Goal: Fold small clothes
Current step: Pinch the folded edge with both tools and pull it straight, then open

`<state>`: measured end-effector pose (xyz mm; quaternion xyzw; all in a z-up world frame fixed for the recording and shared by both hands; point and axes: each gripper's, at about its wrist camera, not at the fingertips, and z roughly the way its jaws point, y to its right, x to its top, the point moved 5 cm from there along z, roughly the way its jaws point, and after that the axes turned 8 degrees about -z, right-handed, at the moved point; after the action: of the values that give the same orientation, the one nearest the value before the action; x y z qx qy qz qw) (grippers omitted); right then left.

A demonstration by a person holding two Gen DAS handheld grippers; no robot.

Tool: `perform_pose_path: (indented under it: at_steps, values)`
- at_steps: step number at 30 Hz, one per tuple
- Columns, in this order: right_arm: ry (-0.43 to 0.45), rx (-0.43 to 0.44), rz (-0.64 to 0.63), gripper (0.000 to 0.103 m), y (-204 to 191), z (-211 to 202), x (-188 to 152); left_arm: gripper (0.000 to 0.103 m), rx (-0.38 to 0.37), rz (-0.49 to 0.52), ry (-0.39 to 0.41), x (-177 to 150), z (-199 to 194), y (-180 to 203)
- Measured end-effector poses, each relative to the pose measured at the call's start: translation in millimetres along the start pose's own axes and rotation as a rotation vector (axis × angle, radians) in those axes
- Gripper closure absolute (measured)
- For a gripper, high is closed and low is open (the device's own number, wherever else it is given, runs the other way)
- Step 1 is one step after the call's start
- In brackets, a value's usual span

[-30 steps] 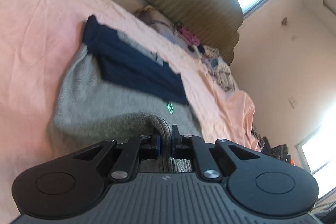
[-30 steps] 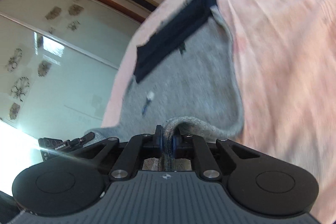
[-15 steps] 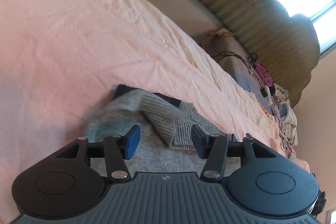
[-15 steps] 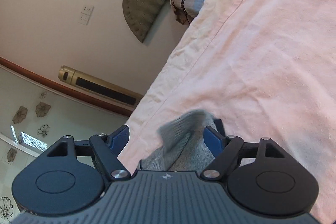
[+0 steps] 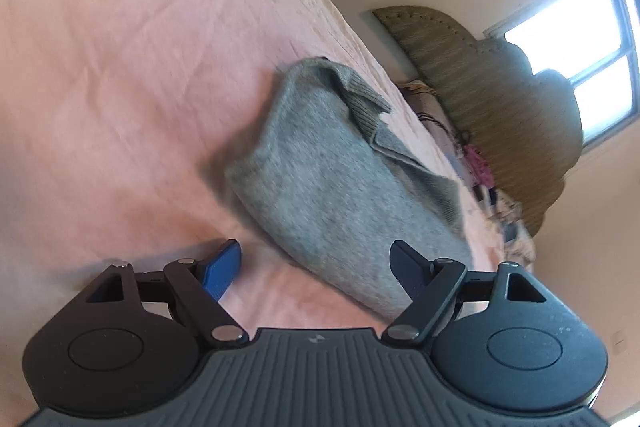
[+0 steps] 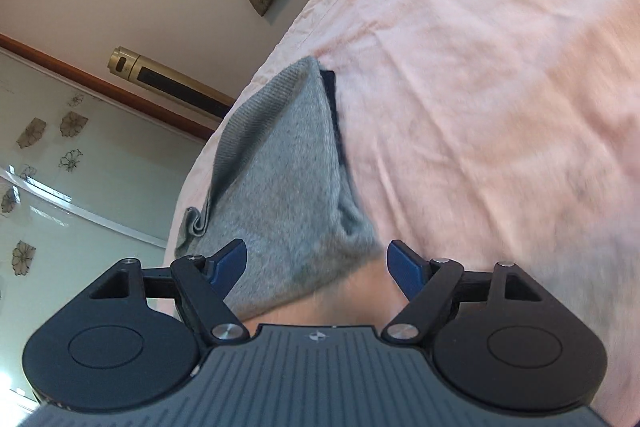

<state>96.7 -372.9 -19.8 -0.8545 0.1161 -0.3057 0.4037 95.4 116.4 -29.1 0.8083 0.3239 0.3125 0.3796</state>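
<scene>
The left gripper (image 5: pixel 316 269) is hovering with its fingers (image 5: pixel 222 269) spread wide, gripping nothing. The grey sweater (image 5: pixel 320 187) is lying folded on the pink bed sheet (image 5: pixel 120 87), just ahead of those fingers and reaching toward the right-hand fingertip, whose dark pad is sitting close against the near edge of the knit; whether it is touching is unclear. The ribbed hem (image 5: pixel 366 103) is flopping over on the far upper side of the bundle. Beyond the fingers a padded headboard (image 5: pixel 500 99) is standing under a bright window (image 5: pixel 580 67), with a heap of mixed clothes (image 5: pixel 476 163) lying at its foot.

The right gripper (image 6: pixel 316 267) is likewise holding its fingers (image 6: pixel 228 265) spread apart and empty. In the right wrist view, the same sweater (image 6: pixel 288 187) is filling the space ahead of and between the fingertips, its near corner lying closest to the left-hand fingertip. A thin dark blue edge (image 6: pixel 330 87) is peeking out along the sweater's right side, toward the open sheet (image 6: pixel 480 67). Off beyond the left-hand finger, a gold tower appliance (image 6: pixel 160 79) is showing against the wall beside frosted sliding doors (image 6: pixel 60 167) with flower motifs.
</scene>
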Motion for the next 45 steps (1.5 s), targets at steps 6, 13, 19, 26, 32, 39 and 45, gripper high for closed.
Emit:
perform_pose_path:
  at_steps: [6,13,19,26,32,39,45]
  values:
    - [0.026,0.012,0.004,0.017,-20.7,33.3,-3.6,0.022,-0.06,-0.102,0.081,11.2,41.4,14.1]
    - [0.04,-0.047,-0.021,0.09,-22.8,78.1,10.4,0.098,0.118,0.045,0.105,16.7,46.4,30.7]
    - [0.079,0.07,-0.086,0.092,-42.2,14.6,-2.8,0.099,0.002,0.146,0.032,-8.2,-22.8,43.7]
    - [-0.094,-0.027,-0.047,0.08,0.5,-51.7,-74.2,0.095,0.232,0.321,-0.073,-42.7,-69.4,-18.7]
    - [0.042,-0.058,-0.221,0.051,-30.4,-61.5,-21.2,0.017,0.259,0.539,0.183,11.1,-54.9,51.0]
    - [-0.004,-0.246,-0.509,0.041,-65.0,53.6,66.1,0.017,0.468,0.907,0.101,35.8,85.5,94.1]
    - [-0.117,-0.283,-0.491,0.069,-47.2,119.5,87.1,0.092,0.419,0.854,-0.009,43.3,117.2,92.1]
